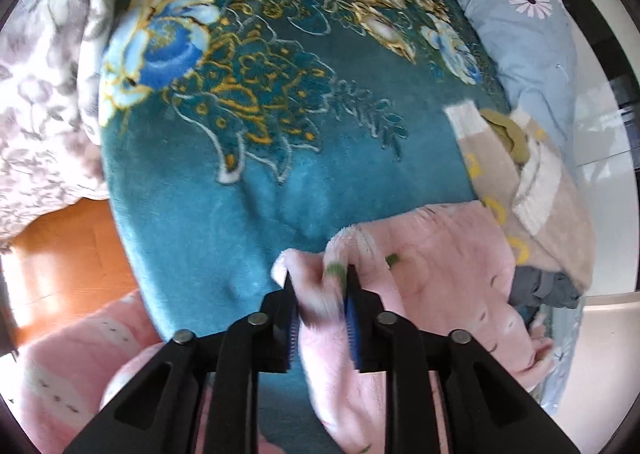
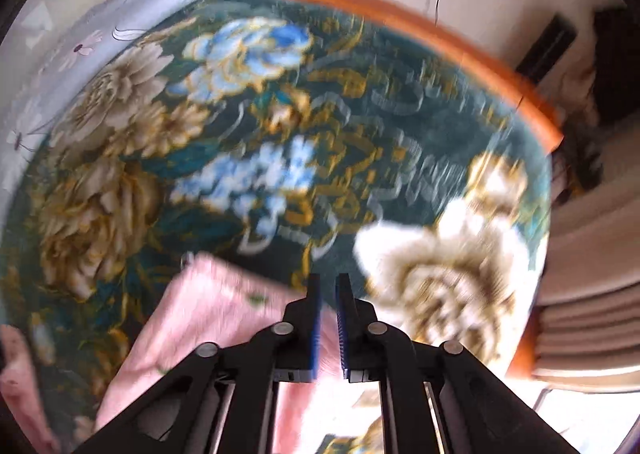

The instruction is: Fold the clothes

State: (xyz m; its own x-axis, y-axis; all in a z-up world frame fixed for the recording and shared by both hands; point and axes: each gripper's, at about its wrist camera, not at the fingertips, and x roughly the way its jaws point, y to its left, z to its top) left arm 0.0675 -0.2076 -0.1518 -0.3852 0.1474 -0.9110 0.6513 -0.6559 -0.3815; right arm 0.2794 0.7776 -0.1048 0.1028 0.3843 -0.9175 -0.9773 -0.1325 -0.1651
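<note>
Left wrist view: the left gripper [image 1: 320,278] grasps a bunched fold of the pink fleece garment [image 1: 432,254], which lies on the teal floral blanket [image 1: 240,194].

Right wrist view: the right gripper [image 2: 329,286] stands slightly parted and empty; the garment [image 2: 216,302] lies just left of and beneath it.

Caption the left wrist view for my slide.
Left gripper fingers around a pink fleece garment over a teal floral blanket.

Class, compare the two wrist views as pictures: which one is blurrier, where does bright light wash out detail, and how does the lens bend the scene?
Right wrist view: heavy motion smear over the teal floral blanket, washed-out glare low between the gripper arms. Left wrist view: far sharper, only the pink garment at the fingertips smears; sun patch on the wooden floor. Both: fisheye bulge, dark corners.
</note>
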